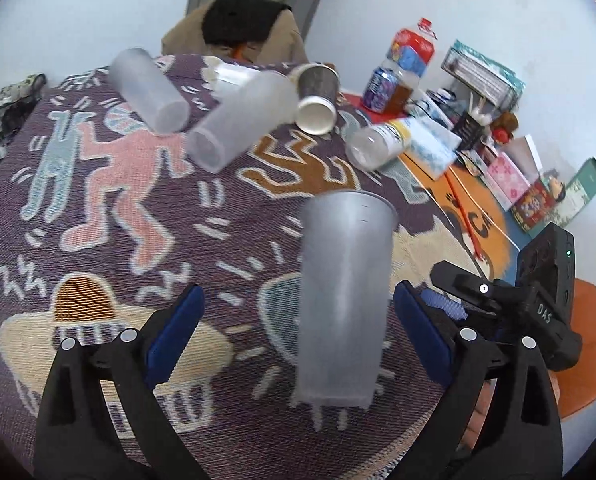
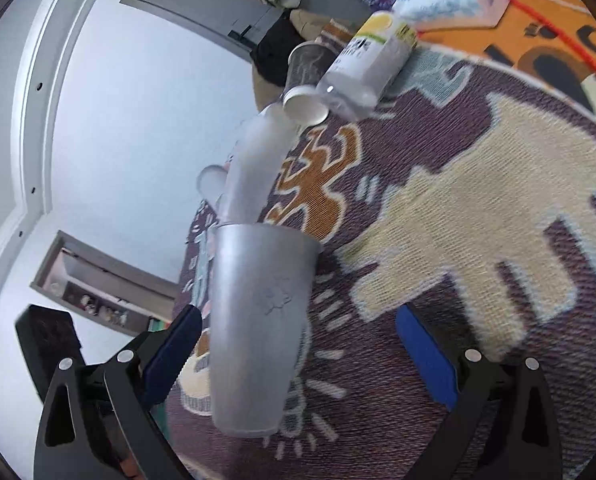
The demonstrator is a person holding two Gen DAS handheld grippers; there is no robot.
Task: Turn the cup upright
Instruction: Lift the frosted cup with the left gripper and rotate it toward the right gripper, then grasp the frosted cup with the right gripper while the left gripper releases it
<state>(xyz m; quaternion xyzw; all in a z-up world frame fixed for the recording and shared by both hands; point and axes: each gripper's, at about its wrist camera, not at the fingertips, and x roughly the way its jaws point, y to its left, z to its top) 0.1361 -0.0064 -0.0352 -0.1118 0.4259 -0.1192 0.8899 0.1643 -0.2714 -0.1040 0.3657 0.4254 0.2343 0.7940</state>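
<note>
A frosted grey plastic cup stands upright on the patterned rug, mouth up. My left gripper is open, its blue pads on either side of the cup and clear of it. The right gripper shows at the right edge of the left wrist view. In the right wrist view, which is tilted, the same cup sits between the open jaws of my right gripper, untouched. Several other cups lie on their sides further back: two frosted ones and a paper cup.
A clear labelled bottle lies on its side at the rug's right edge. Boxes, tissue packs and drink bottles crowd the floor at the right. A brown chair with a dark cushion stands behind the rug.
</note>
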